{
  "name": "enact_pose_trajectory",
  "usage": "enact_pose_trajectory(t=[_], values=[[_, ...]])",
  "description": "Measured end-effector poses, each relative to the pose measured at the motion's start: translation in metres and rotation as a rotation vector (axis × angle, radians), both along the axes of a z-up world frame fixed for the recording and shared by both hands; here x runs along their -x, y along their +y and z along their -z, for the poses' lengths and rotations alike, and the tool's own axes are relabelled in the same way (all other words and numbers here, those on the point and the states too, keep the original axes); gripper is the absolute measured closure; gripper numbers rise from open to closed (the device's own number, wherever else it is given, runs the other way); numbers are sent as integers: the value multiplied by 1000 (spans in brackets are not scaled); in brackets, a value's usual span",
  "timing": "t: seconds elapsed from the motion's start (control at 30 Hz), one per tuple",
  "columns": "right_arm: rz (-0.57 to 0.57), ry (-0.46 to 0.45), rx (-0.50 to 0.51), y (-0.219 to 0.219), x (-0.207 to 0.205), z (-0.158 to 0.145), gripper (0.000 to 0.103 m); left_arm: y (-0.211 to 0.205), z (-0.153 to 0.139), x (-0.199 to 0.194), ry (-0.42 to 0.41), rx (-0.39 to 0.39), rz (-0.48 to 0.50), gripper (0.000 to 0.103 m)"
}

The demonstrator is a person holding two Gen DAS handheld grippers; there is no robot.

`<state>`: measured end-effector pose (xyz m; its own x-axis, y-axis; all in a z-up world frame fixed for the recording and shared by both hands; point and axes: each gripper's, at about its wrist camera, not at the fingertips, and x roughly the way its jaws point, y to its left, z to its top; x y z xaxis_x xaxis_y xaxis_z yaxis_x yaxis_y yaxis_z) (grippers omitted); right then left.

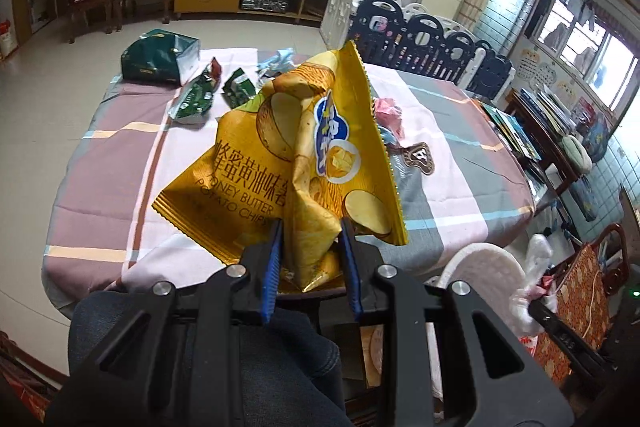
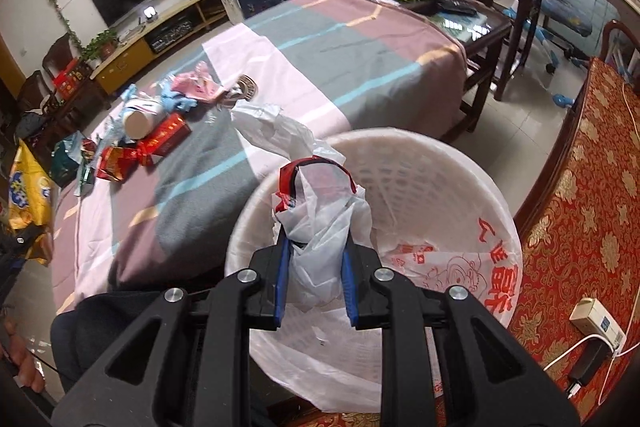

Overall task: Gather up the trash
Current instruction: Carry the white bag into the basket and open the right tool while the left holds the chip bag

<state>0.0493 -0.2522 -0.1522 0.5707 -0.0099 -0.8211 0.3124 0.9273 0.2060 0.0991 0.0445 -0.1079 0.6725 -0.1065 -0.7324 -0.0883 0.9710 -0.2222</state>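
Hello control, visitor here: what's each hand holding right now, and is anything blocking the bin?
Left gripper shut on yellow chip bag, lifted over the table. Right gripper shut on white bin liner at the basket rim. Bin mouth unobstructed; wrappers remain on table.

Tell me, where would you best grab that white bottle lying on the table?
Probably across the middle of the white bottle's body, coming from above. It lies on its side on the tablecloth, round end toward the camera, so the jaws can straddle its curved sides. Red packets crowd its near side, so coming in low looks awkward.
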Motion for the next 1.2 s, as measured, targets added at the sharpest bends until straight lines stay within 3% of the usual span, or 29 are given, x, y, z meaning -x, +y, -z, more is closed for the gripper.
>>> enact_pose_trajectory(t=[0.13,0.4,1.2], values=[[39,50,-7,-12,0,23,80,-3,2,0,4,2,20,75],[50,85,-5,-18,-3,41,80,-9,2,2,2,-3,41,75],[52,82,-11,-22,-3,43,80,-12,4,2,11,5,68,75]])
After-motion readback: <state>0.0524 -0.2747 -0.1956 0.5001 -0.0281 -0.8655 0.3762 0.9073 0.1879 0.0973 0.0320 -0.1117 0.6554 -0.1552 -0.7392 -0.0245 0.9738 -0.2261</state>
